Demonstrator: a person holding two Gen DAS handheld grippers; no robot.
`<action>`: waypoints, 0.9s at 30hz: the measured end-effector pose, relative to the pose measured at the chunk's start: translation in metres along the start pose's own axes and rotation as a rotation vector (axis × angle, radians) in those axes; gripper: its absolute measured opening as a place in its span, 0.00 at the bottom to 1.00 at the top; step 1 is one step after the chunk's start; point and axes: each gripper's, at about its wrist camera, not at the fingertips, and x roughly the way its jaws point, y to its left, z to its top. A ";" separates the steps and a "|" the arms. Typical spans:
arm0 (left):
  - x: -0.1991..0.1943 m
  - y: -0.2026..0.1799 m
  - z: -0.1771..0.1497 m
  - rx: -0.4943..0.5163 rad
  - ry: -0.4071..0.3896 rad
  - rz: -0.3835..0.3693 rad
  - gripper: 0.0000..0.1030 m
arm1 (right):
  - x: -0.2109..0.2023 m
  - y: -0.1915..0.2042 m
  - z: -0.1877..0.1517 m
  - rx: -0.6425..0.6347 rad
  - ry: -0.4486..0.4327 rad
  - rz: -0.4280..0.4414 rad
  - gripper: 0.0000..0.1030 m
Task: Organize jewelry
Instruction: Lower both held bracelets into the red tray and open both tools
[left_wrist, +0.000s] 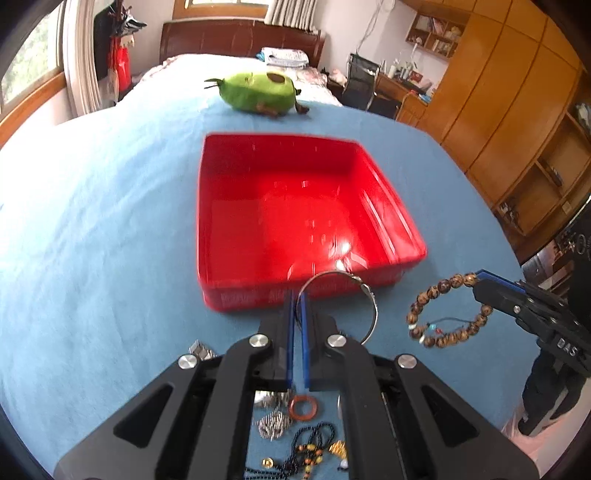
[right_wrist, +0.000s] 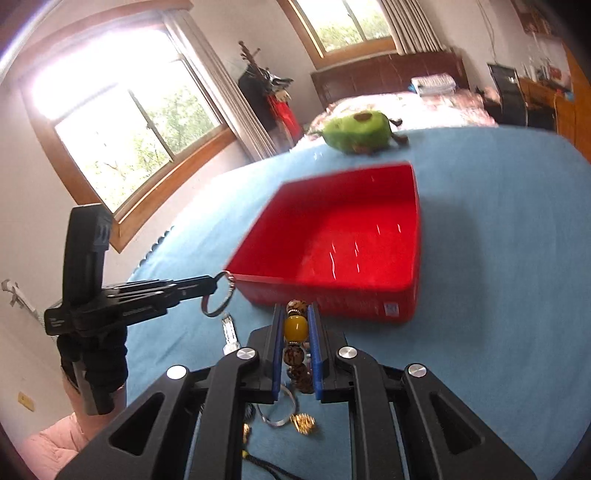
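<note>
An empty red tray (left_wrist: 402, 218) sits on the blue cloth; it also shows in the right wrist view (right_wrist: 415, 236). My left gripper (left_wrist: 297, 299) is shut on a thin silver bangle (left_wrist: 373, 310) and holds it in the air just before the tray's near wall. From the right wrist view the left gripper (right_wrist: 212, 286) holds the silver bangle (right_wrist: 219, 299). My right gripper (right_wrist: 297, 314) is shut on a brown bead bracelet (right_wrist: 295, 328) with a yellow bead. In the left wrist view the right gripper (left_wrist: 480, 277) holds the bead bracelet (left_wrist: 443, 314) right of the tray.
More jewelry lies on the cloth under the grippers: an orange ring (left_wrist: 303, 407), silver chains (left_wrist: 273, 424), dark bead strings (left_wrist: 314, 439), gold pieces (right_wrist: 304, 422). A green avocado plush (left_wrist: 258, 90) lies beyond the tray. Wooden cabinets (left_wrist: 517, 110) stand at the right.
</note>
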 end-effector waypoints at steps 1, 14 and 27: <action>-0.001 -0.001 0.005 0.000 -0.009 0.002 0.01 | 0.001 0.003 0.009 -0.001 -0.007 0.007 0.12; 0.061 0.027 0.048 -0.063 0.009 0.038 0.02 | 0.081 -0.032 0.063 0.068 -0.020 -0.105 0.12; 0.053 0.031 0.045 -0.053 0.002 0.071 0.19 | 0.073 -0.022 0.052 0.026 -0.022 -0.185 0.17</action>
